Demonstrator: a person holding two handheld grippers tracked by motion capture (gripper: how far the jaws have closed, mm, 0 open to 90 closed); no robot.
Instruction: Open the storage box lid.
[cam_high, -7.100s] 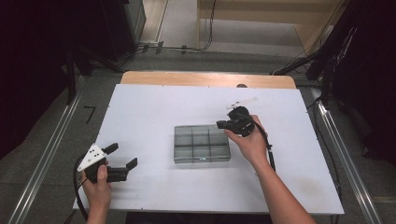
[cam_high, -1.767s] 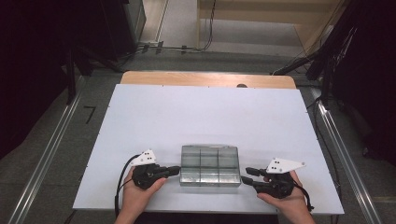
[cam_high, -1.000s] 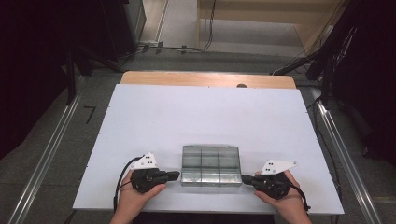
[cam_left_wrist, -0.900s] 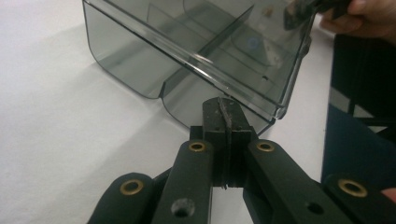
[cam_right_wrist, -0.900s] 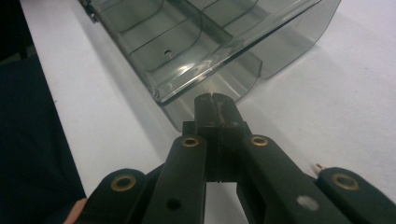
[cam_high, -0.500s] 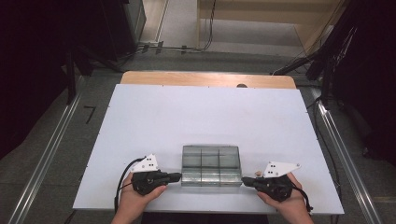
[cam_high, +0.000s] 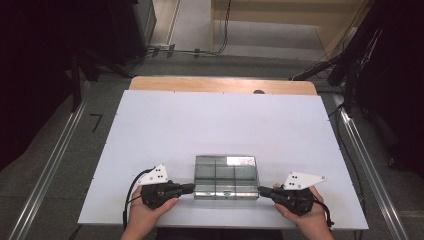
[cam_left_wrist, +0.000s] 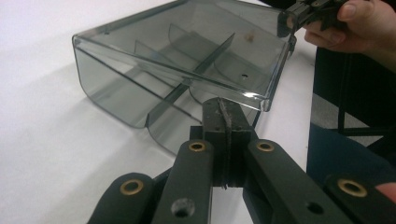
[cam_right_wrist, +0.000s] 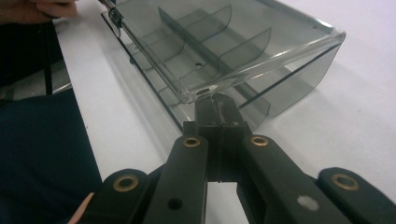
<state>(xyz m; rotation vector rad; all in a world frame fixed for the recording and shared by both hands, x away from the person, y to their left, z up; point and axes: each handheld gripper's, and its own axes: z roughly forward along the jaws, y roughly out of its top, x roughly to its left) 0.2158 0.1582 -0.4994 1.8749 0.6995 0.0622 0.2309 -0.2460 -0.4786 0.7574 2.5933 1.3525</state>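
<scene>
1. The clear smoke-grey organiser box (cam_high: 226, 176) is sitting near the front edge of the white table (cam_high: 220, 120), lid closed, and it is the landmark for everything below.
2. Just left of the box, the left gripper (cam_high: 190, 187) is lying level with its tips touching the box's lower left corner. Its jaws are standing fully together with nothing between them; it is pressing against the box, not gripping it.
3. Just right of the box, the right gripper (cam_high: 262, 190) is mirroring this: jaws shut tight, nothing held, tips meeting the lower right corner.
4. Judging from this, the box is being squeezed between the two closed grippers, so the approach and contact look done. Whatever is following, a lift, a slide or opening the lid, is not yet showing: the box appears to be sitting flat on the table.
5. The high view is showing the layout: both hands symmetric about the box, and the far table behind the box bare.
6. The left gripper view is showing its closed tips (cam_left_wrist: 223, 112) tucked just under the lid's overhanging lip, plus the curved dividers (cam_left_wrist: 196, 70) inside the box.
7. The right gripper view is showing its own tips (cam_right_wrist: 217, 106) under the same lip at the opposite corner, with the compartments looking empty.
</scene>
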